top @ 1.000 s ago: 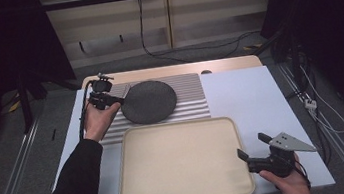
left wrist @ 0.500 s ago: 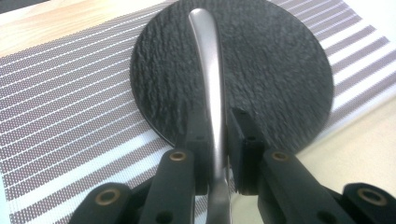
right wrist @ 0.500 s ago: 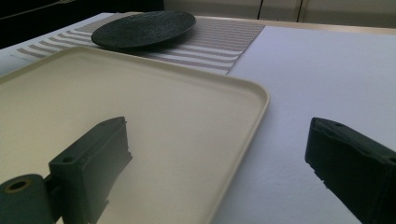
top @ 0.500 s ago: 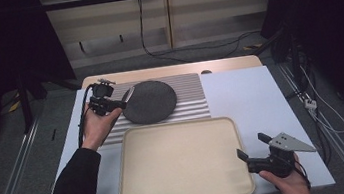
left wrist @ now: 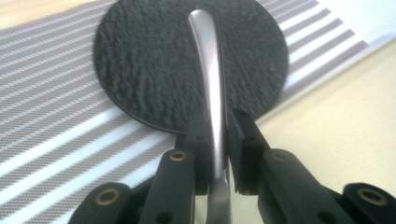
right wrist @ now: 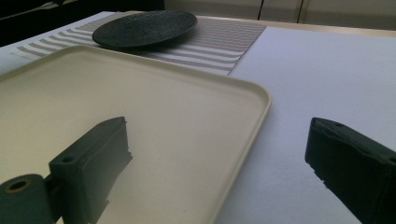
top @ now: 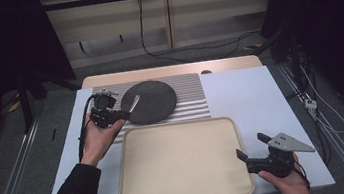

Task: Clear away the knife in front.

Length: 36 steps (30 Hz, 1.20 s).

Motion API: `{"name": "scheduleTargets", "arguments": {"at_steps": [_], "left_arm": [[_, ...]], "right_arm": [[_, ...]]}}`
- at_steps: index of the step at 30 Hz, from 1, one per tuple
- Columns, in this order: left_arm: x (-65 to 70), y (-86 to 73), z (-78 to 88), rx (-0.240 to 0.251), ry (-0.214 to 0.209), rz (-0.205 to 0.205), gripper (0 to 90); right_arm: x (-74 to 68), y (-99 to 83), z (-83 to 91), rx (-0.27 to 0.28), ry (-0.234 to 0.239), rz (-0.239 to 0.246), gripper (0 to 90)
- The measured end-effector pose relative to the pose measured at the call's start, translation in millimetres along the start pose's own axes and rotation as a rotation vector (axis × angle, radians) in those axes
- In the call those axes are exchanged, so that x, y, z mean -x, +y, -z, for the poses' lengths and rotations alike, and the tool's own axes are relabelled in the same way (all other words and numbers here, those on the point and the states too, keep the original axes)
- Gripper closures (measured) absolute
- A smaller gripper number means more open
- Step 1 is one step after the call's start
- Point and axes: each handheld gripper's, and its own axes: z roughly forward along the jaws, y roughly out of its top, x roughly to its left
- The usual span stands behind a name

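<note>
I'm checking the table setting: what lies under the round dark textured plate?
The round dark textured plate rests on a grey-and-white striped placemat, which lies on the white table. The part of the mat beneath the plate is covered, so anything there is hidden.

hidden: utensil (left wrist: 211, 93) working end running off bottom edge, behind jaws | type: not showing | right gripper (right wrist: 215, 158) jaws cropping at bottom

Beige tray (top: 184, 163) beside striped mat (top: 191, 105) on white table (top: 256, 101)

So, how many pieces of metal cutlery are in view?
1: a metal utensil handle, clamped in the left gripper above the dark plate. Its working end is hidden.
</note>
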Motion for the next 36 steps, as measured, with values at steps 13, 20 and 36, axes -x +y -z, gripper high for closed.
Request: {"name": "scheduleTargets", "arguments": {"at_steps": [13,20,36], "left_arm": [[25.7,-9.5,3.9,0.002,-0.022,-0.018,79.9],[38.2,-17.4,4.4,-0.006,-0.028,-0.026,80.0],[66.6,-42.7,-5.4,-0.035,-0.047,-0.040,80.0]], "right_arm": [[-0.6,0.2,0.2,0.001,0.003,0.000,6.5],[-0.8,0.3,0.0,0.001,0.004,-0.001,6.5],[-1.2,0.5,-0.9,-0.004,0.007,0.007,6.6]]}}
